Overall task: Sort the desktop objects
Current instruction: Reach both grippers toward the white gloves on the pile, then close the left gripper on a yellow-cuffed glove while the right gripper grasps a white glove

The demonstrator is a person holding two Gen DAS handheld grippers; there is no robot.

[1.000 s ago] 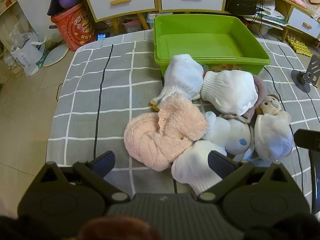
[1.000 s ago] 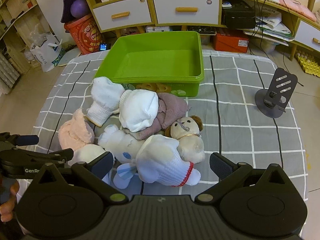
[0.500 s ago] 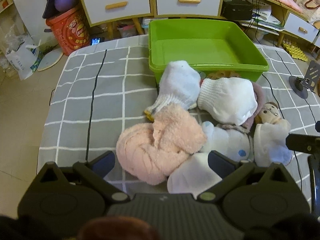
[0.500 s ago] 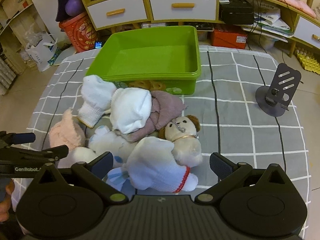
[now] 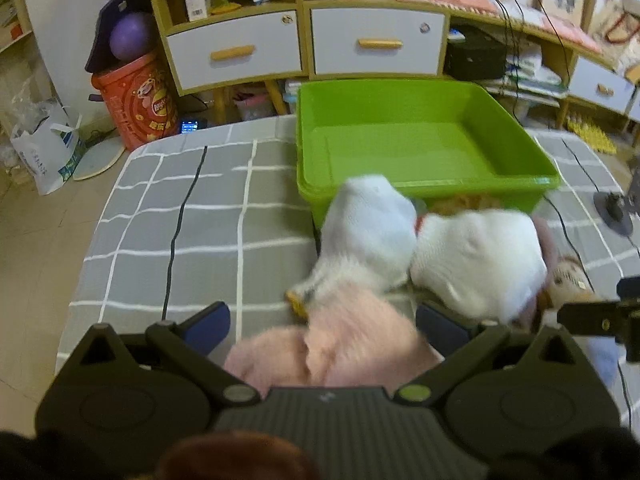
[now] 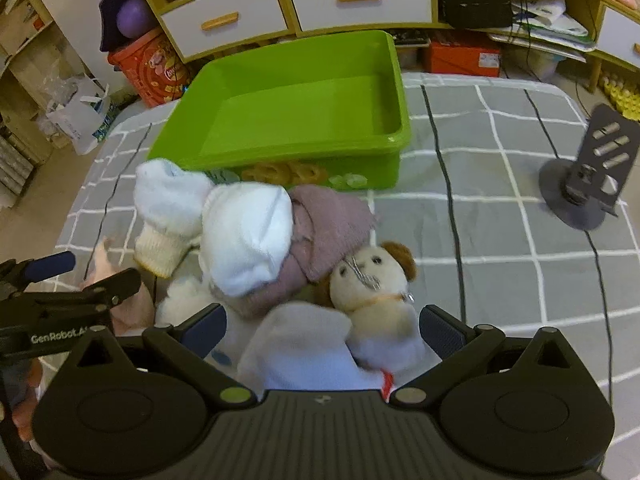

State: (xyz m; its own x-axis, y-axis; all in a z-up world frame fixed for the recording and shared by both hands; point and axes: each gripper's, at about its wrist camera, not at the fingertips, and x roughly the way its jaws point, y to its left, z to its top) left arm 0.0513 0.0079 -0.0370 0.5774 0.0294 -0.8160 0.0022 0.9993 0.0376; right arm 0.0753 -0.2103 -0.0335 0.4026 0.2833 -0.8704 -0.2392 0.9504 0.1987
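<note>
With both sets of fingers apart, my left gripper (image 5: 323, 318) straddles the pink cloth (image 5: 340, 344); next I clamp, then lift toward the green bin (image 5: 420, 184).

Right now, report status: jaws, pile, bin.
Left gripper jaws open over pink fuzzy cloth. Right gripper jaws open over white sock and teddy bear. Green bin holds nothing yet. Nothing gripped.

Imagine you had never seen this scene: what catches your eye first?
The bright green bin stands empty at the table's far side. Just in front lies a jumbled pile: white socks, a pink fluffy cloth, a mauve cloth and a small teddy. Both grippers' jaws hang open over it.
</note>
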